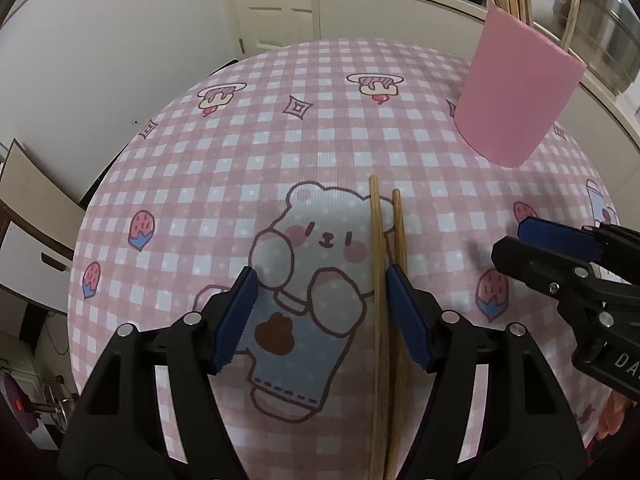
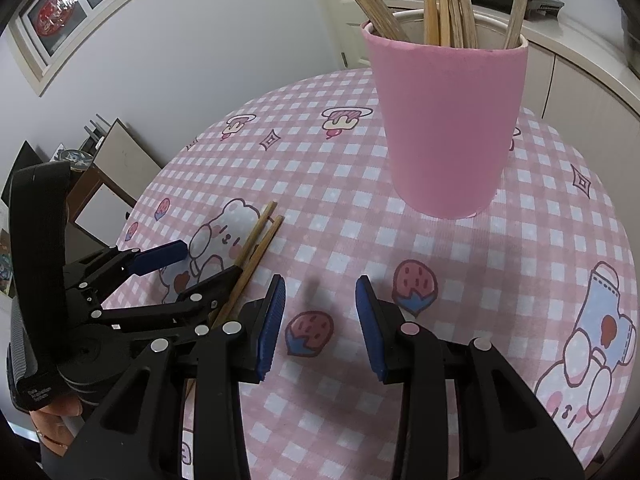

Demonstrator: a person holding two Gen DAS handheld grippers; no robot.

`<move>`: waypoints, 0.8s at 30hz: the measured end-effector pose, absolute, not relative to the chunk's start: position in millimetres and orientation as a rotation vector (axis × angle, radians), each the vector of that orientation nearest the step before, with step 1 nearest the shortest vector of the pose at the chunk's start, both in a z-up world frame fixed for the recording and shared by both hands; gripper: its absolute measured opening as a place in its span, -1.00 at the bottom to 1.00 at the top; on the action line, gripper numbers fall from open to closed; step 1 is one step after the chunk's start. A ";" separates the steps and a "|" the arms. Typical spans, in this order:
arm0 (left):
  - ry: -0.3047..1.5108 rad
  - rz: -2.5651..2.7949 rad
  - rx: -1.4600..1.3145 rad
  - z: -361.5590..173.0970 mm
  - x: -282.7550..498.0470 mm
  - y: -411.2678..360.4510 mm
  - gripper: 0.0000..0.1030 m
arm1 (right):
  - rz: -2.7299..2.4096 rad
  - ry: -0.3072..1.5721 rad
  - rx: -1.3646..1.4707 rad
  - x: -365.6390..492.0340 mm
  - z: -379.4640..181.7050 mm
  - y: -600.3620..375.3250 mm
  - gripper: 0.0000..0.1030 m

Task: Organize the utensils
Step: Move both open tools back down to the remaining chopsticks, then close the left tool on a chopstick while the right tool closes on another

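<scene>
Two wooden chopsticks (image 1: pixel 385 264) lie side by side on the pink checked tablecloth (image 1: pixel 320 128). My left gripper (image 1: pixel 322 288) is open and low over the cloth, the chopsticks lying just inside its right finger (image 1: pixel 404 312). In the right wrist view the chopsticks (image 2: pixel 256 240) pass under the left gripper (image 2: pixel 200 264). My right gripper (image 2: pixel 320 312) is open and empty over the cloth, right of the chopsticks. A pink cup (image 2: pixel 444 120) holding several wooden utensils stands just beyond it; it also shows in the left wrist view (image 1: pixel 516 92).
The table is round, with its edge dropping off to the left (image 1: pixel 92 208). A white counter (image 1: pixel 400 4) with a steel pot (image 1: pixel 600 28) lies behind the cup. The right gripper shows at the right of the left wrist view (image 1: pixel 560 256).
</scene>
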State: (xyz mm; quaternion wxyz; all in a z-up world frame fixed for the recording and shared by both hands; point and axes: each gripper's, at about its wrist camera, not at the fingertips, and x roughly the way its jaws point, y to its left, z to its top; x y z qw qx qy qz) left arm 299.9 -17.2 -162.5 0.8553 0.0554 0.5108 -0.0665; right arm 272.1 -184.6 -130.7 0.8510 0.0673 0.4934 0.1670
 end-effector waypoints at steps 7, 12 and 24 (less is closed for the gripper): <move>1.063 -0.166 0.143 -161.3 298.1 -24.2 -0.47 | 0.352 1.043 0.141 273.0 -132.2 -183.6 -0.33; 1.057 -0.172 0.139 -160.0 295.2 -20.2 -0.84 | 0.359 1.048 0.134 274.0 -133.2 -177.6 -0.33; 1.011 -0.158 0.049 -143.6 281.8 12.3 -0.86 | 0.386 1.105 0.117 282.6 -138.5 -141.5 -0.33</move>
